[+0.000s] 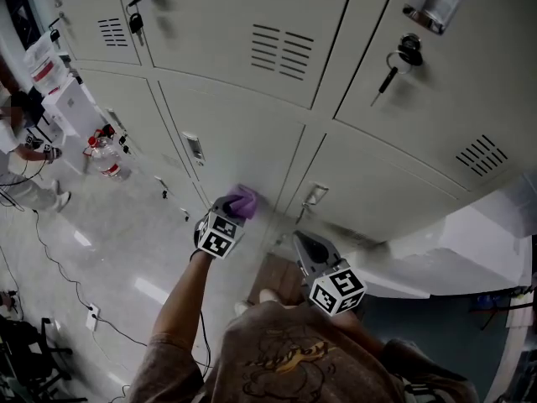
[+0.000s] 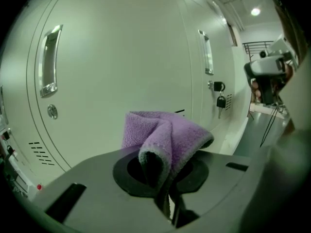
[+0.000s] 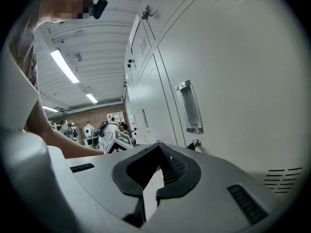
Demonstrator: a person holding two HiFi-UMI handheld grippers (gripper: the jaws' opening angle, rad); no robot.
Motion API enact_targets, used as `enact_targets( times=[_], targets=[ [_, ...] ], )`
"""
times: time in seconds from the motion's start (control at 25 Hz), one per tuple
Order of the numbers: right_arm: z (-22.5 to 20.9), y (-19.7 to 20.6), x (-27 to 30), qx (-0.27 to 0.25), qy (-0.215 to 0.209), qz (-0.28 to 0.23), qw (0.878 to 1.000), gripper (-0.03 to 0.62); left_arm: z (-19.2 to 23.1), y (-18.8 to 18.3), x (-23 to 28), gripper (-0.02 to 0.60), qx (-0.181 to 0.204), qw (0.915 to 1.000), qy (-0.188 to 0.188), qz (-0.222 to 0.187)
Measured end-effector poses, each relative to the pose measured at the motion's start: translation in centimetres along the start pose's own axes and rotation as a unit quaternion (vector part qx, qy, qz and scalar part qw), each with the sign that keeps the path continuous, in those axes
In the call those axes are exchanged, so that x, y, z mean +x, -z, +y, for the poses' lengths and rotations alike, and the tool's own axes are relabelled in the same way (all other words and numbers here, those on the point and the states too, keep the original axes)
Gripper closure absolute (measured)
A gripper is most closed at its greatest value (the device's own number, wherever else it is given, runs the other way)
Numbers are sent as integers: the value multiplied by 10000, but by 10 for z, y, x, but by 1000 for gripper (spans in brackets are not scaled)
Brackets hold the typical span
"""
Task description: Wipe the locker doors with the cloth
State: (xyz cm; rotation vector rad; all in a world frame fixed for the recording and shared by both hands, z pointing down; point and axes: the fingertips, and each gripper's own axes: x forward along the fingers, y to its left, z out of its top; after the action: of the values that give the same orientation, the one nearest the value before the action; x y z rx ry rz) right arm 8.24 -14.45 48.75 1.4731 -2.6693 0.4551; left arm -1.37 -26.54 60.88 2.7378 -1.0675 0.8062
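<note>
We are clamping the left gripper's (image 2: 166, 181) jaws on the purple cloth (image 2: 167, 132) and holding it at the lower locker door (image 1: 239, 133) for wiping, while the right gripper (image 3: 148, 191), jaws nearly together on nothing, is hanging back clear.

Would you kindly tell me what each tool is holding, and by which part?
The left tool is shut on the purple cloth, pinching a bunched fold at its near end; the rest sticks out ahead. The right tool holds nothing.
</note>
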Motion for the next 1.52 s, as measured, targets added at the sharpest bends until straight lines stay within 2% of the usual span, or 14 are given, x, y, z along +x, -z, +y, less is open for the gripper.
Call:
enact_targets(
  times=[0.28,0.48,0.76,0.96,1.16,1.52],
  targets=[
    [3,0,-3,8,-14,-19,10000,597,-9,13,-3,541,-77,9998,47,163],
    [7,-1,-4,-8,-57,-52,10000,597,-8,0,-32,541,-142,9996,-140,-187],
    [13,-3,-5,-50,-159,-78,9998,597,1,-49,-96,541,-60,9945,-564,-876],
    [21,-5,-4,-85,-241,-126,9996,597,8,-101,-140,541,100,9857,-836,-1457],
    [26,-4,-8,-89,-255,-141,9995,597,17,-169,-183,541,230,9694,-1001,-2229],
    [27,-7,-18,-111,-187,-223,9995,597,1,-271,-215,541,937,9446,-910,-3010]
  ],
)
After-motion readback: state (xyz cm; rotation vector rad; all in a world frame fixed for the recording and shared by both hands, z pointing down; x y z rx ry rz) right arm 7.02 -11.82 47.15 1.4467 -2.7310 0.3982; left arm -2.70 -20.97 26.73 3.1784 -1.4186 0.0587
